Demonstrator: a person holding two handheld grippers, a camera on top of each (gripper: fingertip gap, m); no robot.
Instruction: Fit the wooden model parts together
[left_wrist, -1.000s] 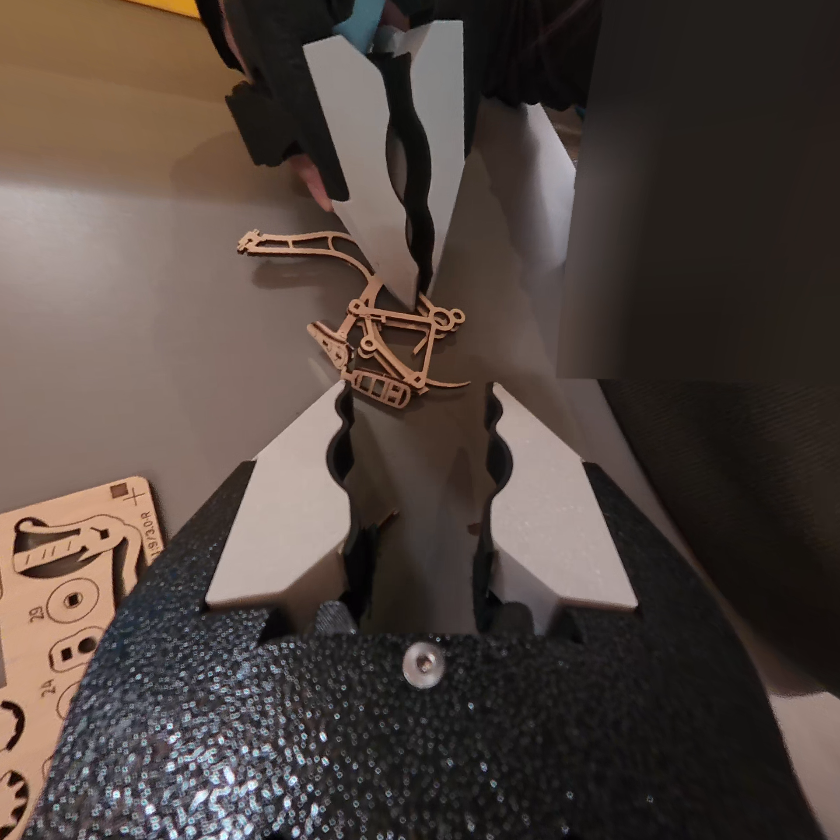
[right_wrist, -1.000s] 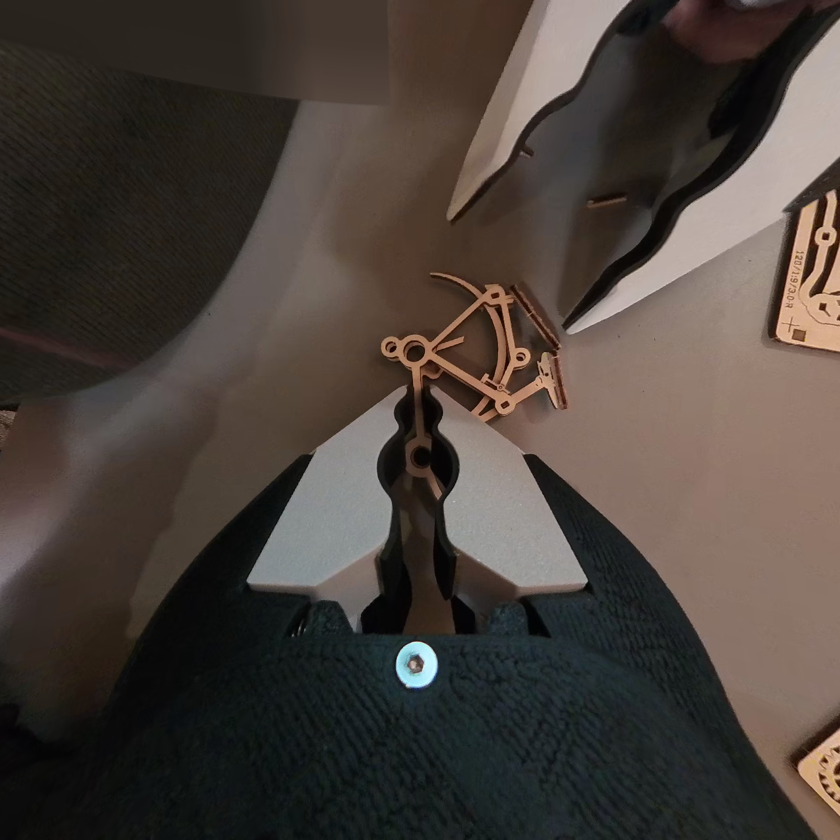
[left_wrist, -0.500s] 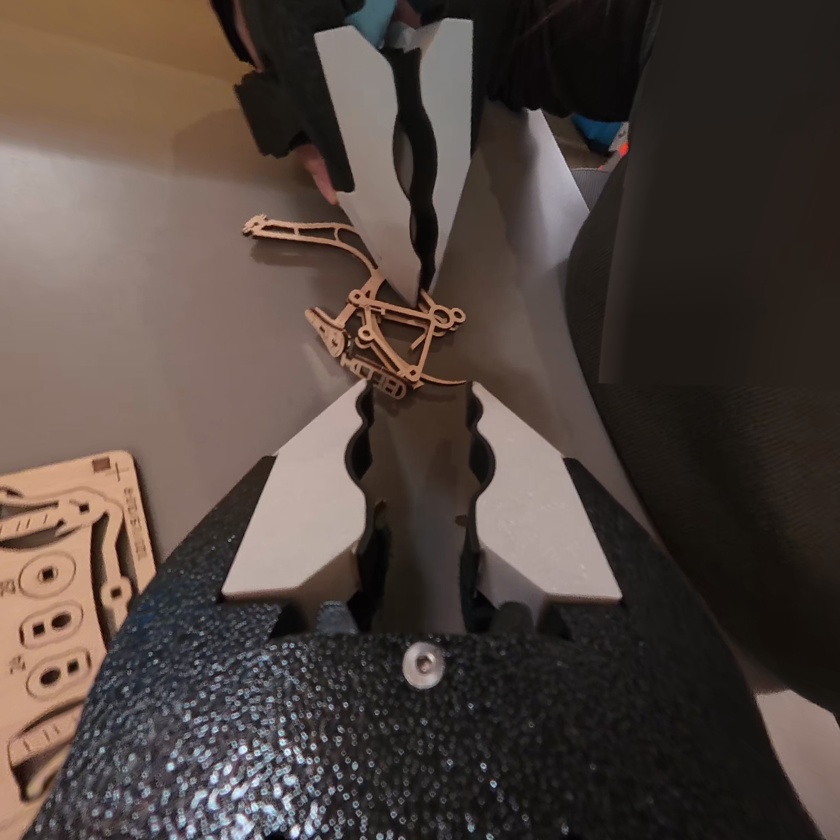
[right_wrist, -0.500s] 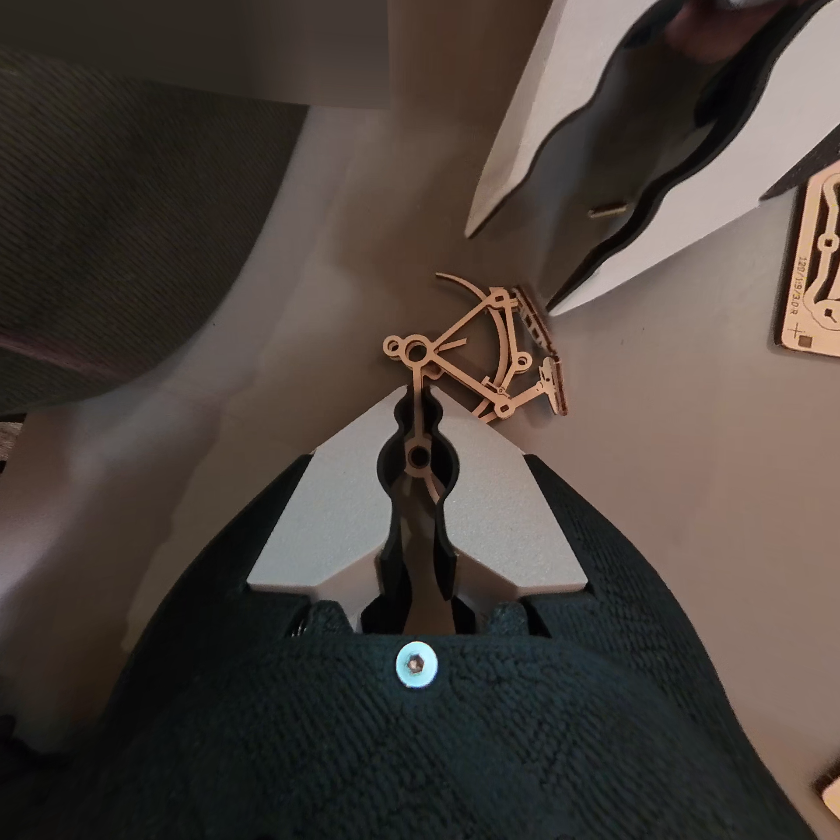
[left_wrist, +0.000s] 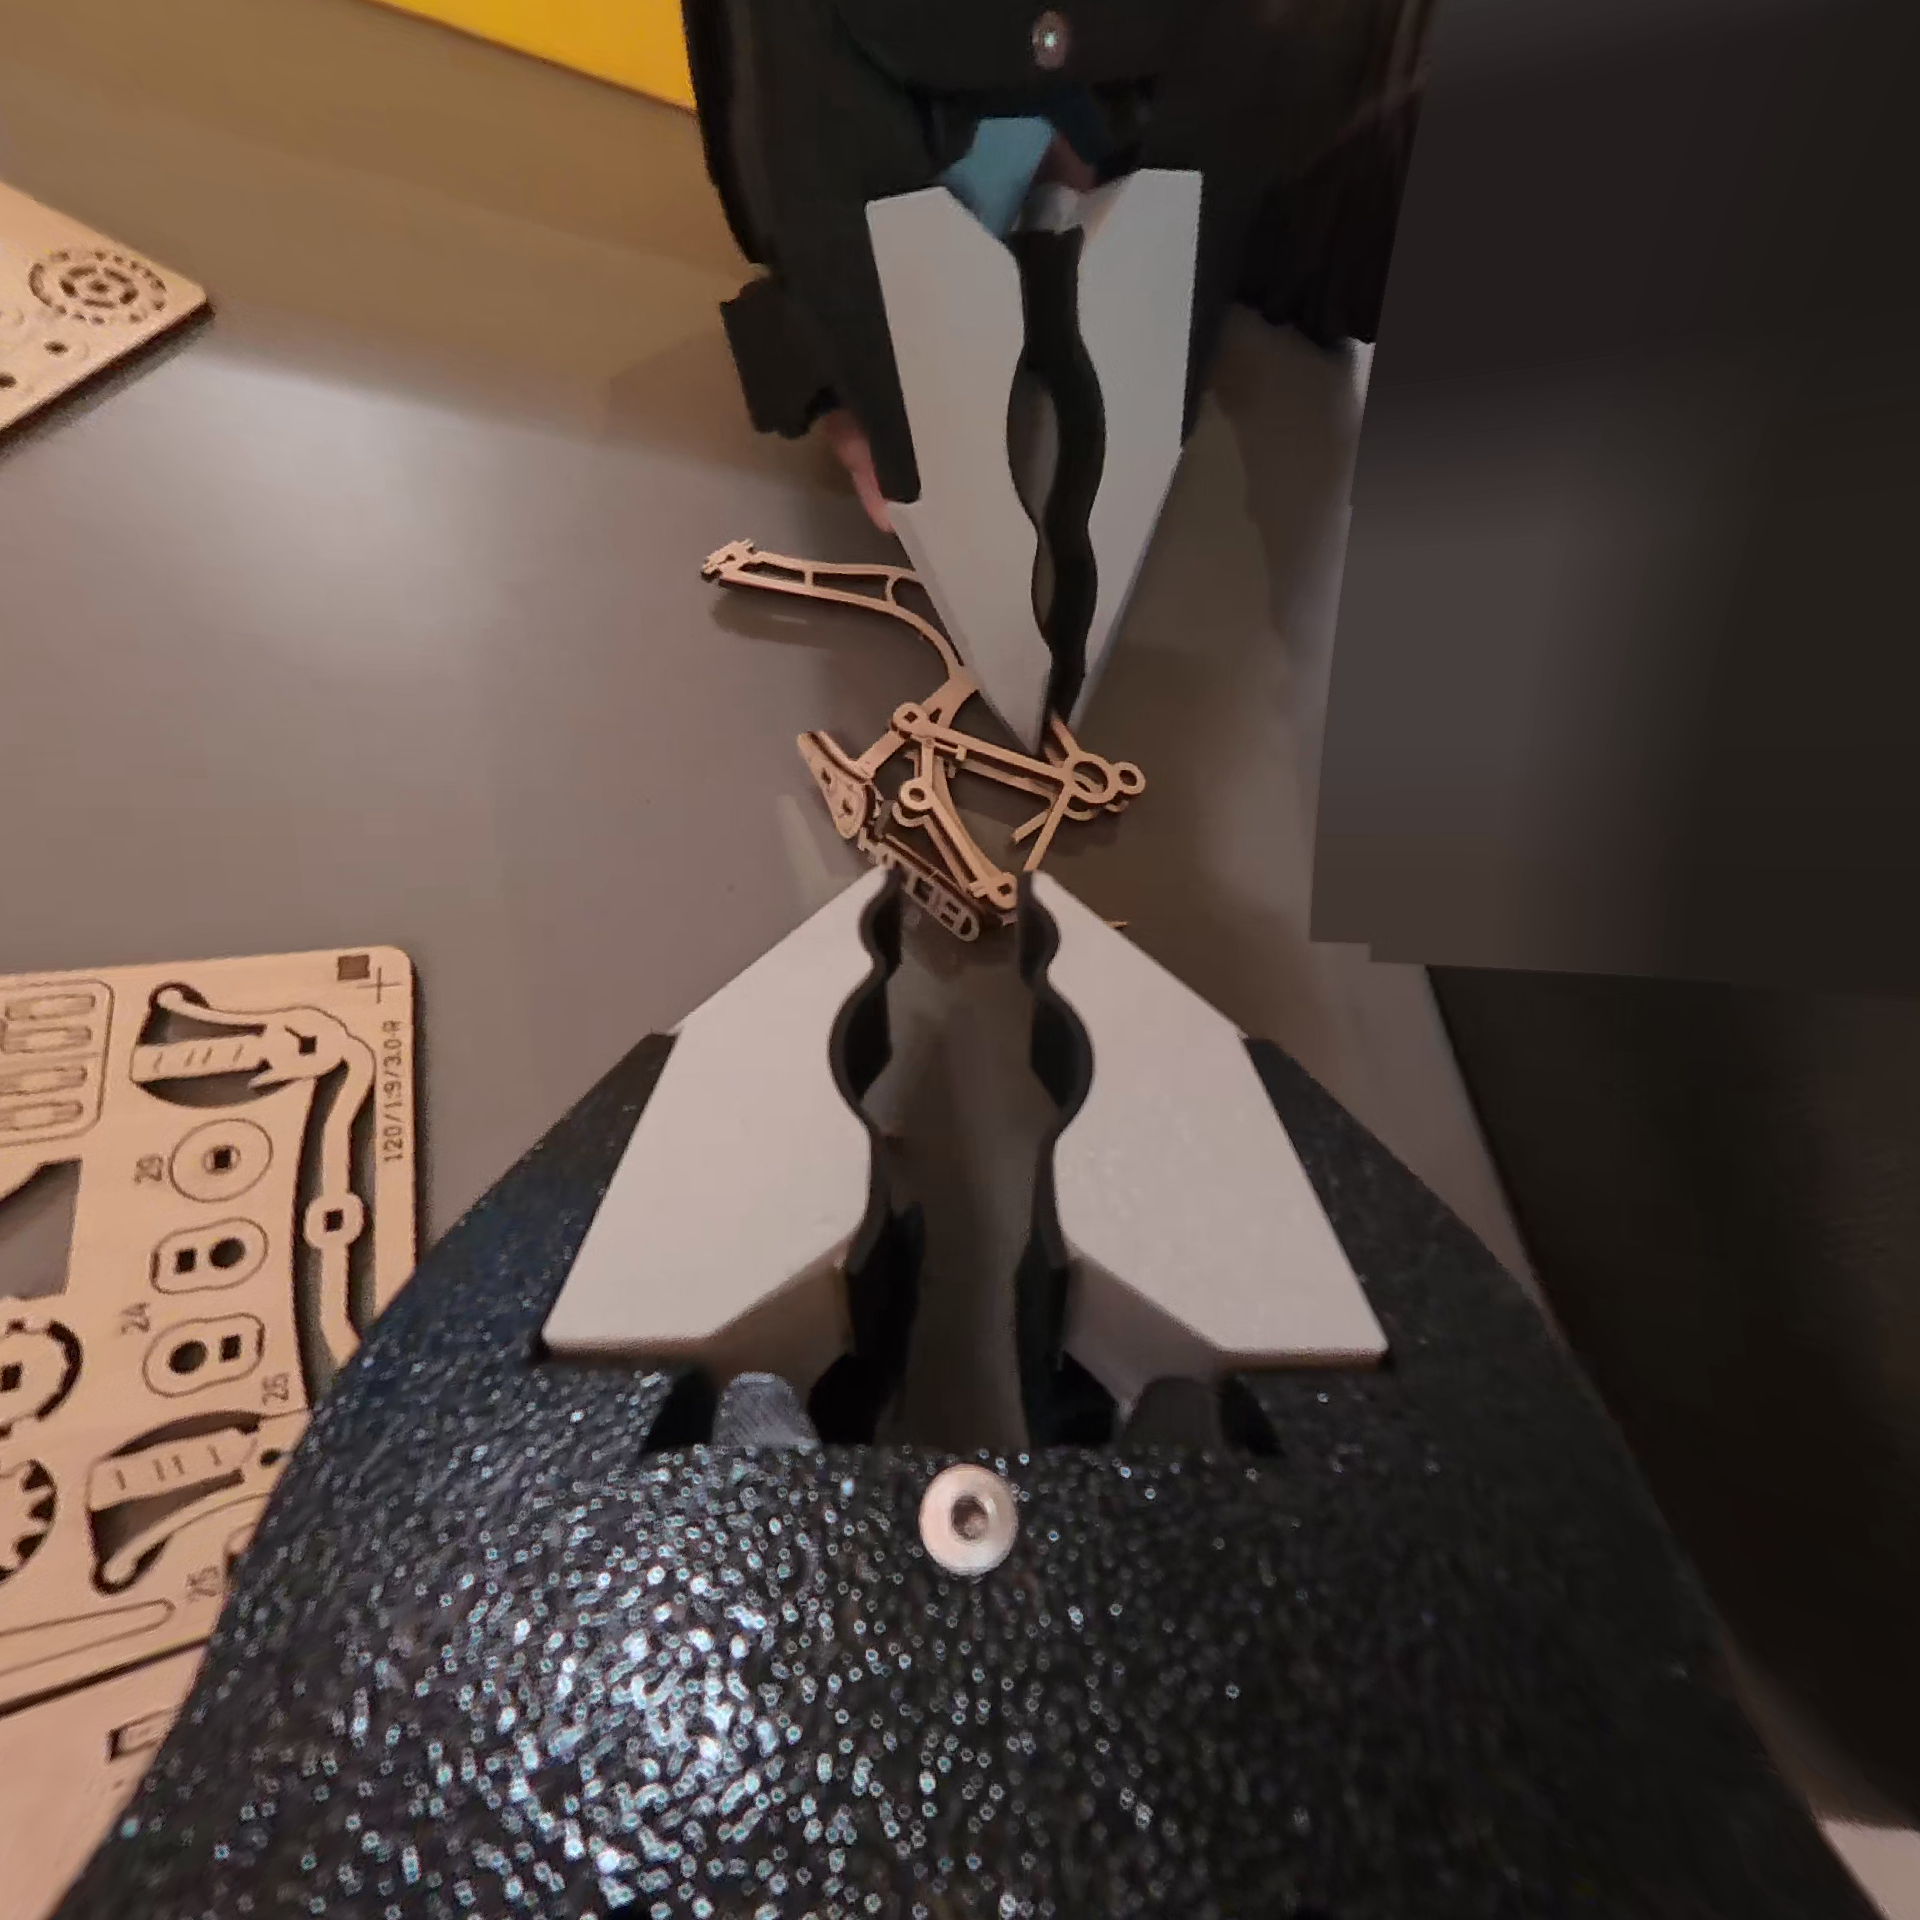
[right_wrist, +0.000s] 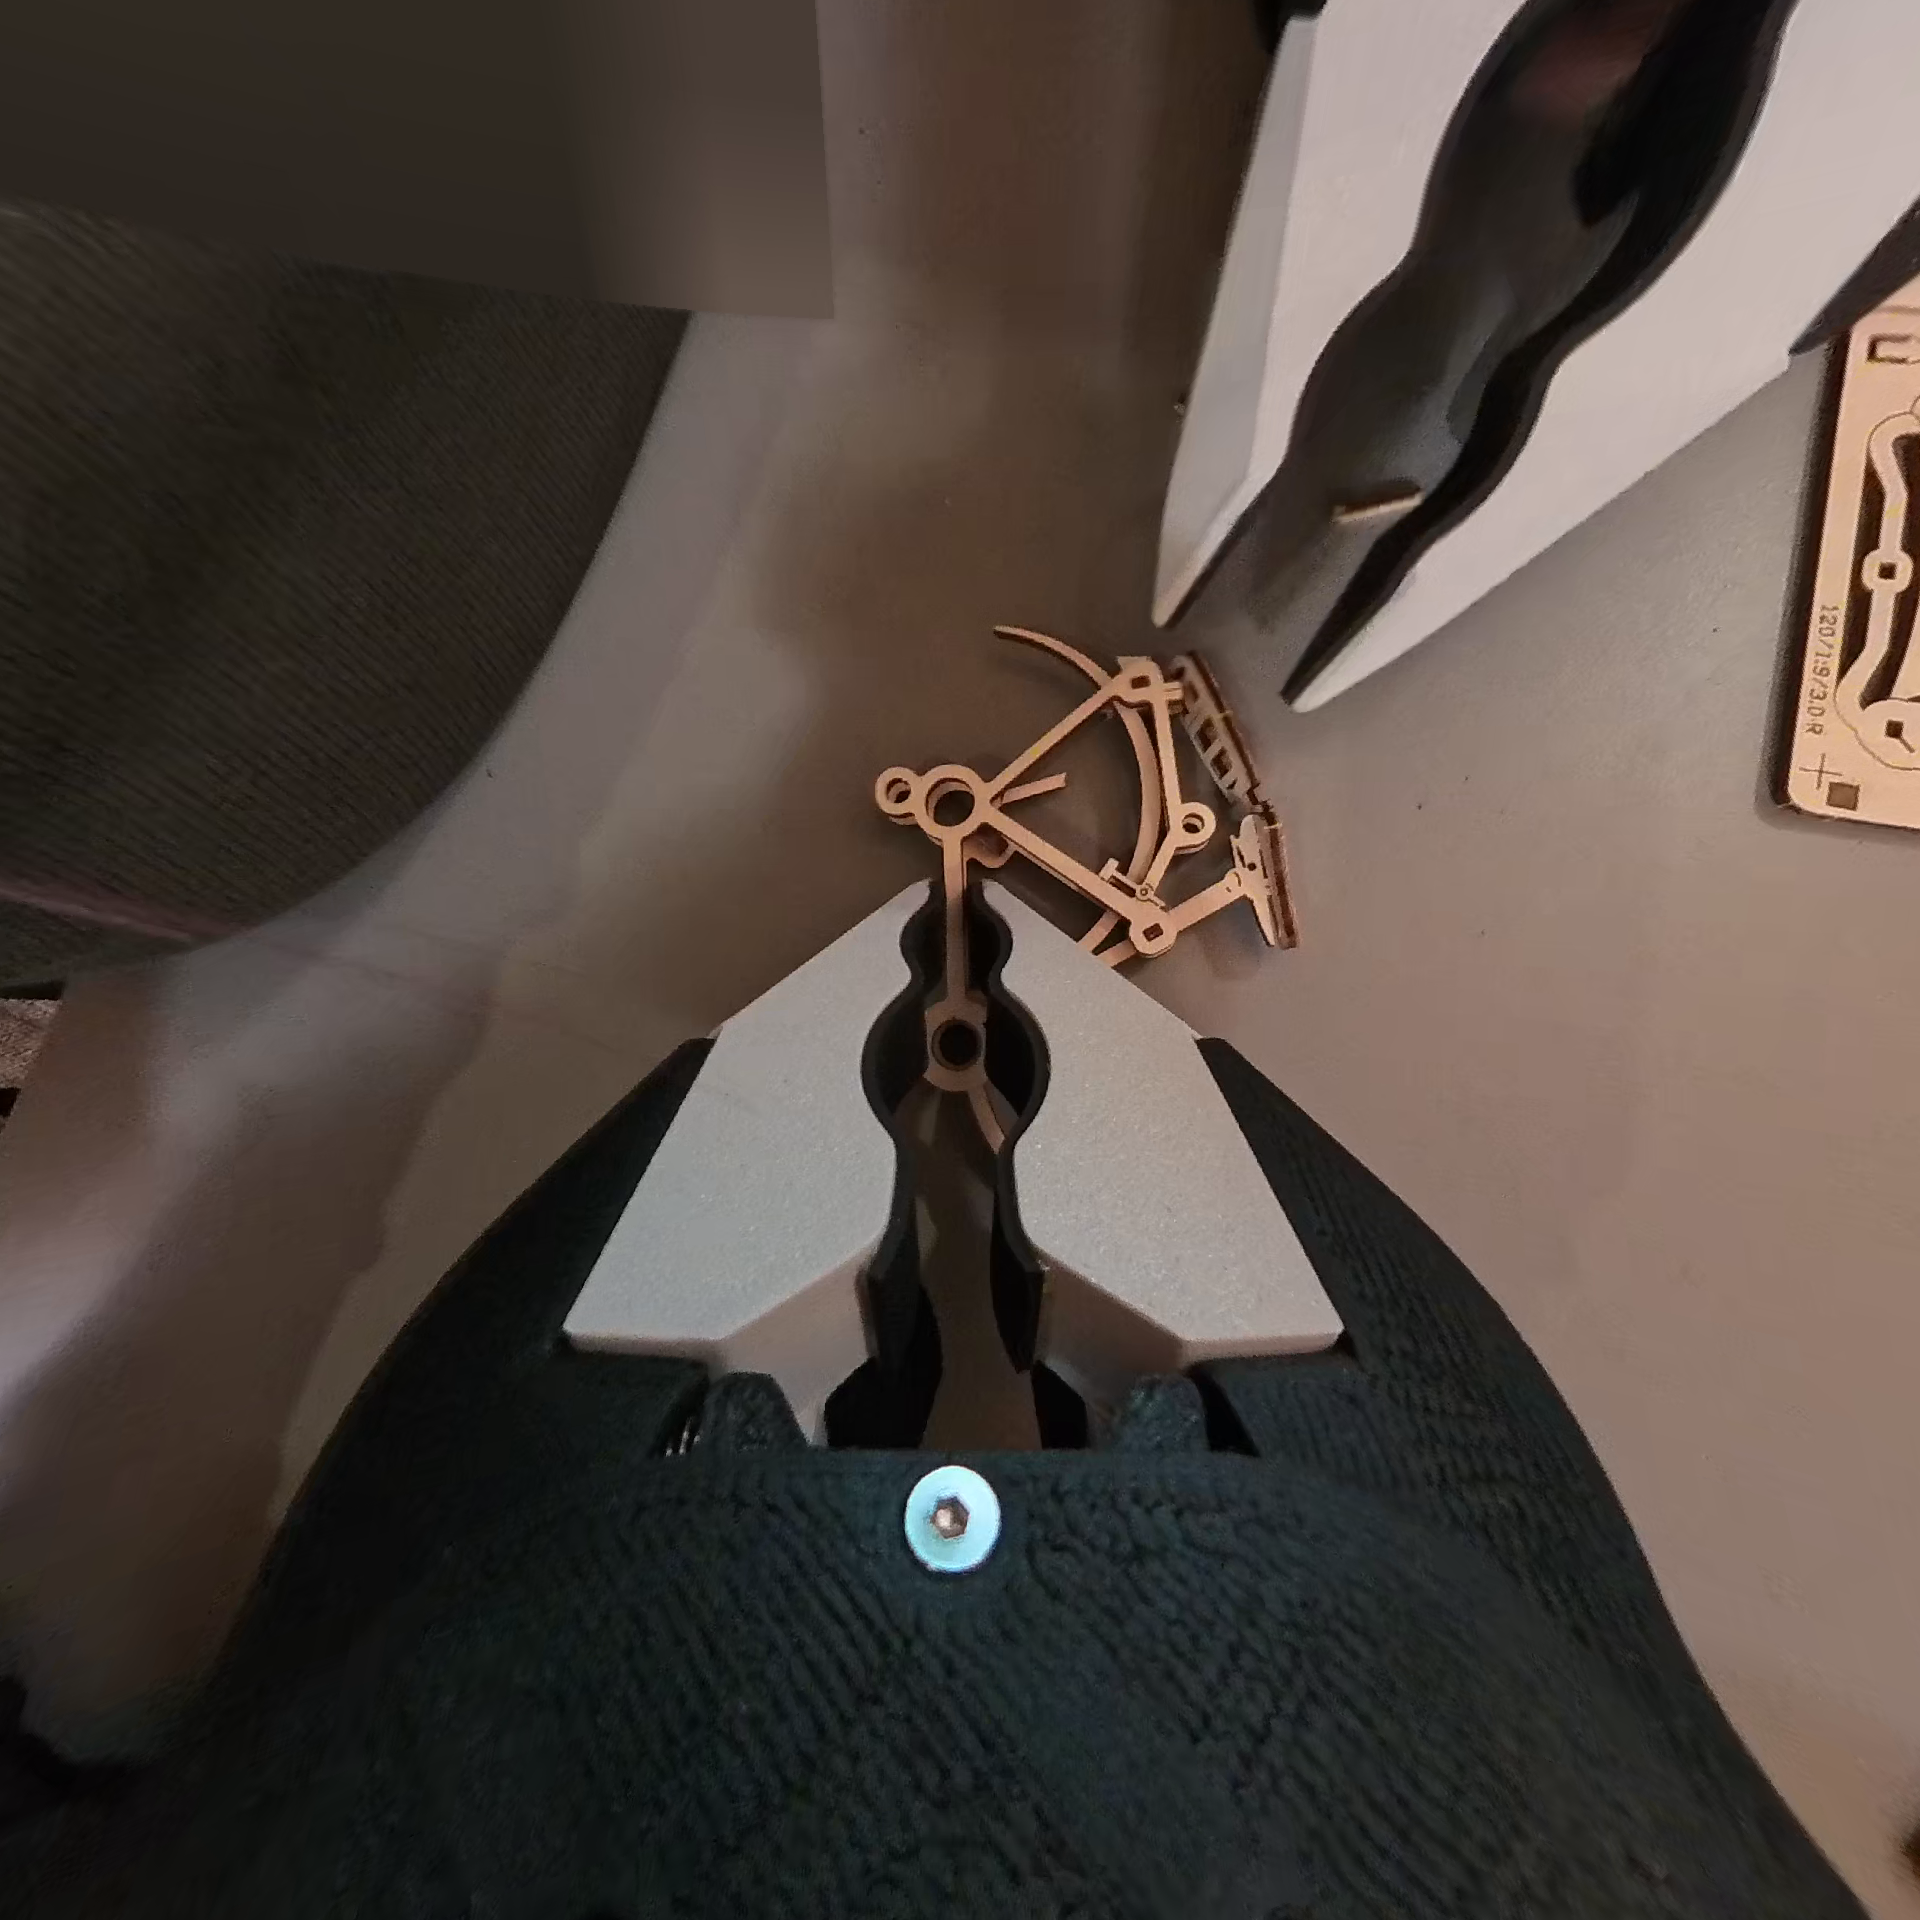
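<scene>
A thin wooden frame assembly (left_wrist: 850, 795) of struts, arcs and rings lies on the grey table (left_wrist: 416, 675). My right gripper (right_wrist: 956, 891) is shut on one strut of it (right_wrist: 1270, 878), and a ring of the frame sits between its pads. In the left wrist view the right gripper (left_wrist: 1049, 727) comes in from the far side, tips on the frame. My left gripper (left_wrist: 961, 894) is open with a narrow gap, its fingertips either side of the frame's slotted near end. In the right wrist view it (right_wrist: 1236, 655) hovers at the upper right, and a small wooden sliver (right_wrist: 1371, 499) shows between its fingers.
Laser-cut wooden part sheets lie at the left (left_wrist: 208, 1195), at the far left (left_wrist: 83, 301), and at the right edge of the right wrist view (right_wrist: 1860, 582). Dark clothing (left_wrist: 1662, 1351) fills the table's side. A yellow object (left_wrist: 582, 42) lies at the back. About 6 cm separates my left fingertips from my right.
My left gripper has moved forward to the frame's near end and its jaws have narrowed. My right gripper keeps its hold, and the frame has barely shifted.
</scene>
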